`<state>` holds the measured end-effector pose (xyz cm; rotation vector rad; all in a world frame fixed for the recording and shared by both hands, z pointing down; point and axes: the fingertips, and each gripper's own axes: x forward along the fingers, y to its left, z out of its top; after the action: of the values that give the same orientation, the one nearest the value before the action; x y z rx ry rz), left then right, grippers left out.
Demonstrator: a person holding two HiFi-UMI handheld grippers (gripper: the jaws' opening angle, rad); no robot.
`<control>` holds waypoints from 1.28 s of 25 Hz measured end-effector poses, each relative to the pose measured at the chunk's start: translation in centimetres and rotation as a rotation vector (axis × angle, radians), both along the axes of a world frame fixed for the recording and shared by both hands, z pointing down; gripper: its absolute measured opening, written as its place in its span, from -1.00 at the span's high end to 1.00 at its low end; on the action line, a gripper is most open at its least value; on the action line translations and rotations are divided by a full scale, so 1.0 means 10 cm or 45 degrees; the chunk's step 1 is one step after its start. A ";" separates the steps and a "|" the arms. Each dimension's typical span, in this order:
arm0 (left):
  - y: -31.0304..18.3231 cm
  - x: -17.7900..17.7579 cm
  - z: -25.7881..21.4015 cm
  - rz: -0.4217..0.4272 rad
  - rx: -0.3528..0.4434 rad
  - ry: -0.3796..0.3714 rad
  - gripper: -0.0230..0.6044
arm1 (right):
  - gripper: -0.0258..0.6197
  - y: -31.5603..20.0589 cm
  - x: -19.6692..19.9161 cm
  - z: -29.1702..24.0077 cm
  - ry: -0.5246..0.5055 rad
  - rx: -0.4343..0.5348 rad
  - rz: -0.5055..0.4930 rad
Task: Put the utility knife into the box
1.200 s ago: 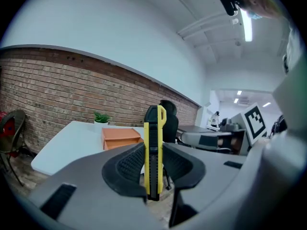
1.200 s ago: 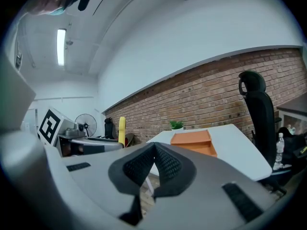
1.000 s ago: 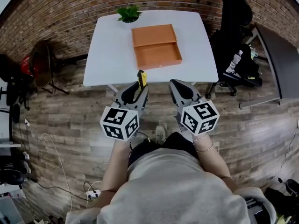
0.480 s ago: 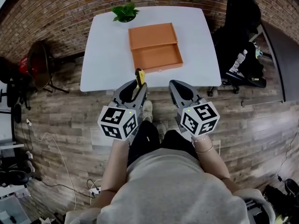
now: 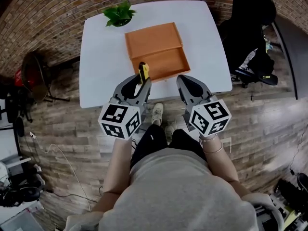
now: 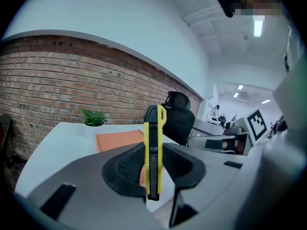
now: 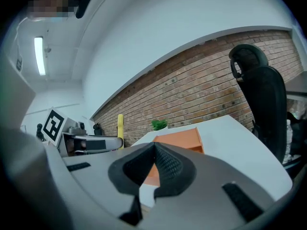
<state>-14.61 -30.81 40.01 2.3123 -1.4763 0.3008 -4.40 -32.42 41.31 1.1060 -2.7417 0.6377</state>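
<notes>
Centre of head view: left tool pinches yellow-and-black utility knife mid-body, long axis upright across the jaws, top end poking above them. Open shallow orange box on white table lies just up-frame, slightly right of knife, so left side is nearer. Right tool pressed together, empty

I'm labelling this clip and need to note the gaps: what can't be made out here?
- Utility knife: its flat sides are covered by the left claw pads in the left gripper view. The head view shows only its small tip.
- Box: its near part is hidden behind the right claw in the right gripper view.
- Office chair: cut off by the head view's top edge.
</notes>
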 end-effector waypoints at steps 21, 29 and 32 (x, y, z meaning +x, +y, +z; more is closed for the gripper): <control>-1.15 0.24 0.93 0.669 -0.220 -0.583 0.58 | 0.92 -0.99 0.16 0.47 0.051 -0.155 0.288; -1.22 0.38 1.27 0.778 -0.312 -0.728 0.58 | 0.92 -1.04 0.37 0.57 0.060 -0.193 0.380; -1.19 0.42 1.37 0.823 -0.321 -0.806 0.58 | 0.92 -1.04 0.39 0.59 0.062 -0.202 0.392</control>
<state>-10.39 -42.74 53.71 2.5237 -0.7706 1.4068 -0.53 -42.84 47.23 1.4942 -2.4500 0.8356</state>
